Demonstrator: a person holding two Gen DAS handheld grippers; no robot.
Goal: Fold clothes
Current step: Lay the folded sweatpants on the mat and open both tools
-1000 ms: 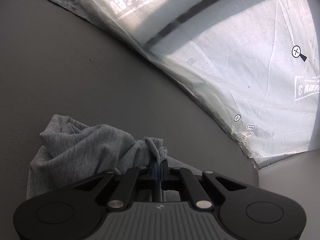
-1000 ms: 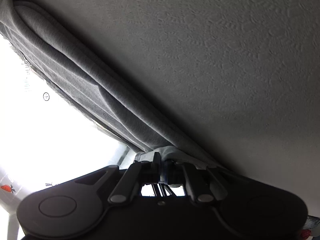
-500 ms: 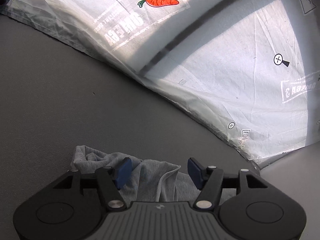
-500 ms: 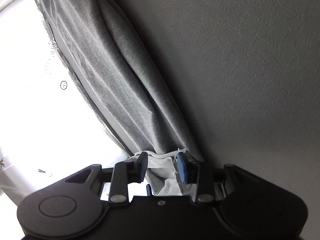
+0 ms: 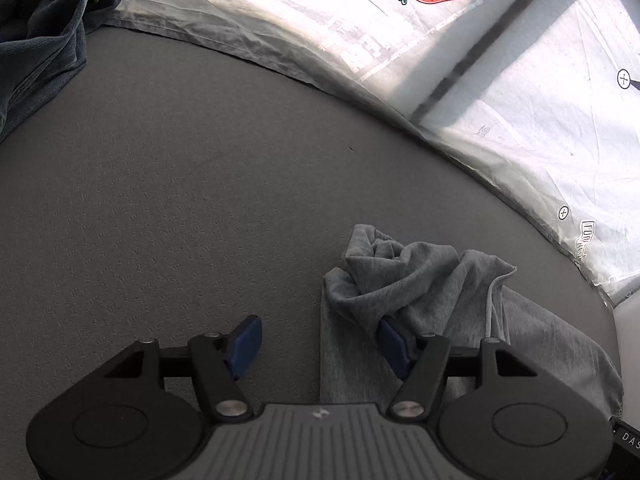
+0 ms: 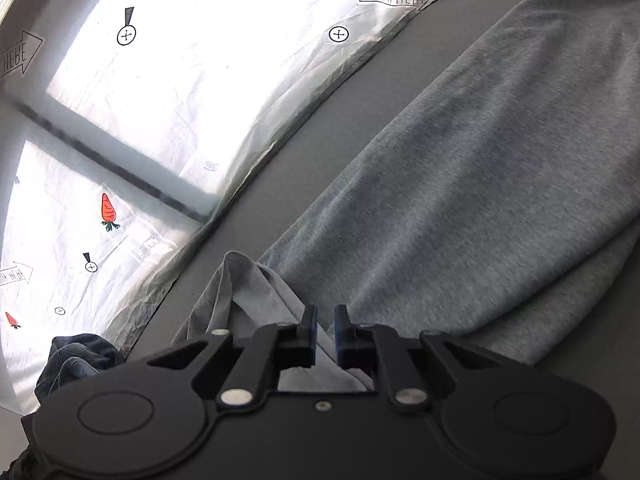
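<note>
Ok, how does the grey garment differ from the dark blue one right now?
The grey garment is a pale, soft knit; the dark blue garment is heavier cloth with stitched seams. The grey one lies long and mostly flat, bunched only at one end; the blue one is a crumpled heap. The grey one fills the foreground; the blue one sits off by the white sheet. Both lie on the grey surface.

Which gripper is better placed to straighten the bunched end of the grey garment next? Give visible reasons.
Probably the left gripper: its jaws stand open beside the crumpled end of the grey garment. The right gripper has just been closing, nearly shut and empty, over a flatter part.
</note>
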